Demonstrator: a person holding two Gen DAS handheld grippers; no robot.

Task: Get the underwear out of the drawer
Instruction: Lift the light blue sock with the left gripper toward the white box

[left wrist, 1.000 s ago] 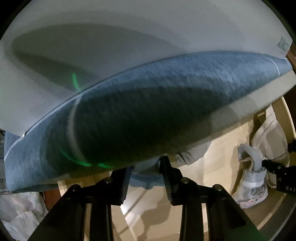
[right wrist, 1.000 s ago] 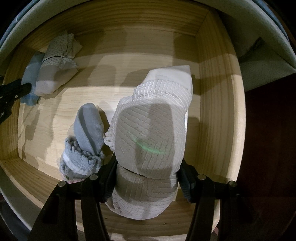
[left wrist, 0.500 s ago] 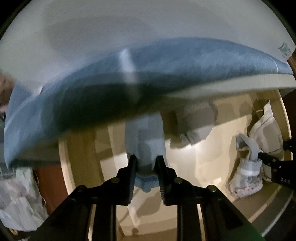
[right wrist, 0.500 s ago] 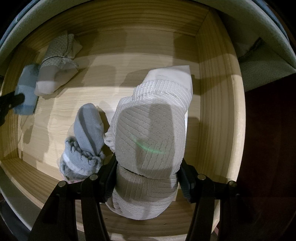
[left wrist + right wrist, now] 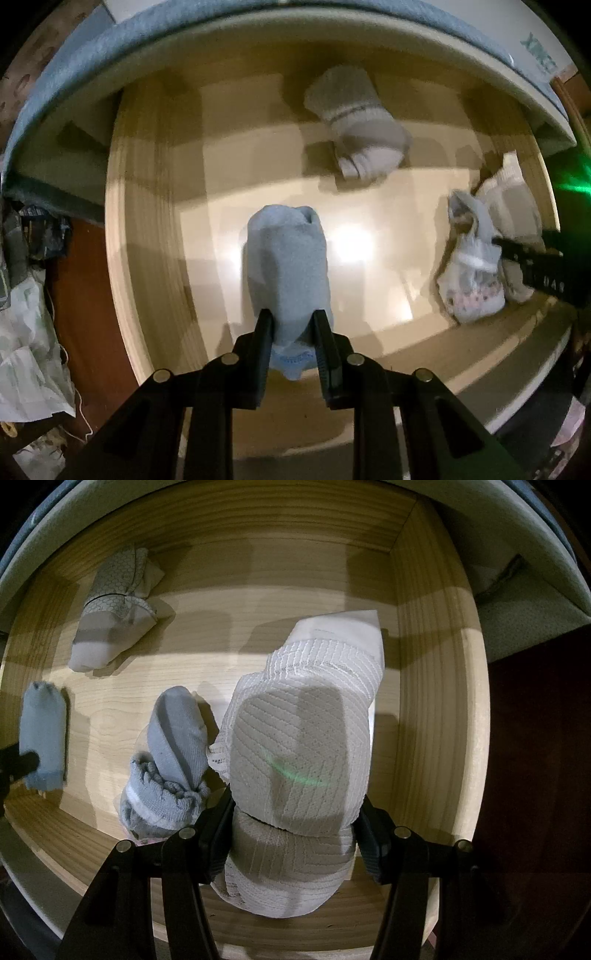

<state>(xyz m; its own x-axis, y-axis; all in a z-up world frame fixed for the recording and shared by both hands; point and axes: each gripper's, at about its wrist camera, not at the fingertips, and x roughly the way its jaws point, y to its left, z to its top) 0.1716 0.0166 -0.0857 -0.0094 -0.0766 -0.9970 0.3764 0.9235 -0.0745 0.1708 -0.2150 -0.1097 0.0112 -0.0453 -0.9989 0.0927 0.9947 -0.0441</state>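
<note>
A dark reddish-brown wooden floor (image 5: pixel 86 310) shows at the left of the left wrist view, and again at the right edge of the right wrist view — dim there. Crumpled white plastic bags (image 5: pixel 27 365) lie on it at lower left. Across the top curves a blue-grey fabric mattress edge (image 5: pixel 110 35) over a pale bed frame panel (image 5: pixel 480 62). A bright glare marks the middle; a green lens flare (image 5: pixel 572 184) sits far right.

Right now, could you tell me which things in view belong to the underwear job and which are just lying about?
Job:
- wooden drawer
- light blue roll, in the left tool
- white ribbed bundle, in the right tool
- patterned roll
- grey bundle

Lying about:
- crumpled bags outside the drawer
- dark cloth above them
</note>
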